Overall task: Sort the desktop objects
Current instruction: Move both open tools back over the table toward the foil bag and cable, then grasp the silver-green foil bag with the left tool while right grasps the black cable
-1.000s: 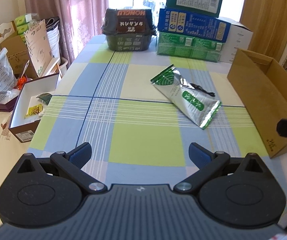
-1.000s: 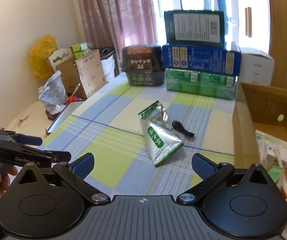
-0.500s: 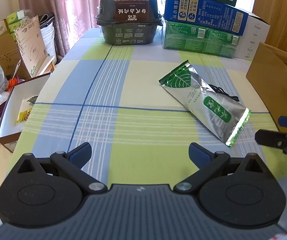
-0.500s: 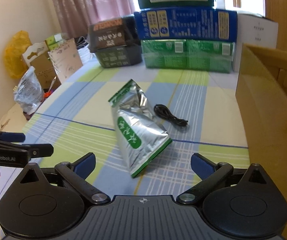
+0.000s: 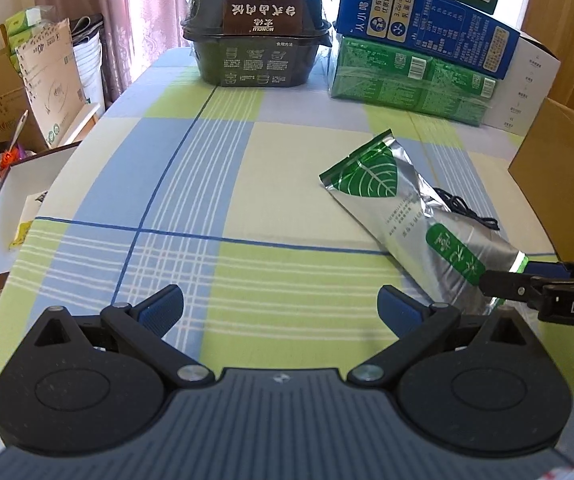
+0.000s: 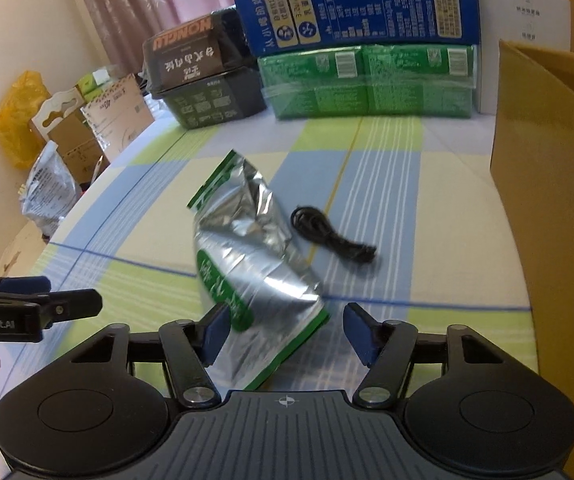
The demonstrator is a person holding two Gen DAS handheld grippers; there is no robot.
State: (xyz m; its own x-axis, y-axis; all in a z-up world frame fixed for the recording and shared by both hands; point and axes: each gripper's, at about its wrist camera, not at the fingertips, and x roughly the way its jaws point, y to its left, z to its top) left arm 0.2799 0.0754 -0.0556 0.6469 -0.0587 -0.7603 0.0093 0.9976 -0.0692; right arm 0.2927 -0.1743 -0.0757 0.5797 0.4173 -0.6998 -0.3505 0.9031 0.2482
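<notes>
Silver foil pouch (image 6: pixel 247 264) with green trim lies toward the tabletop's right edge, its near end between the right gripper's (image 6: pixel 287 334) parted, not-yet-closed fingers. Black cable (image 6: pixel 329 236) lies just beside it. Left gripper (image 5: pixel 279 308) hangs wide open, empty.

Over the last second the right gripper (image 6: pixel 285 334) moves forward and down along the checked tablecloth (image 6: pixel 387 184) until its spread blue pads (image 6: pixel 215 330) sit on either side of the near end of the silver-and-green foil pouch (image 6: pixel 247 256), which earlier lay well ahead of it. The jaws are a little narrower than before. The left gripper (image 5: pixel 281 310) also advances toward the far boxes, bringing the pouch (image 5: pixel 419 224) closer on its right.
</notes>
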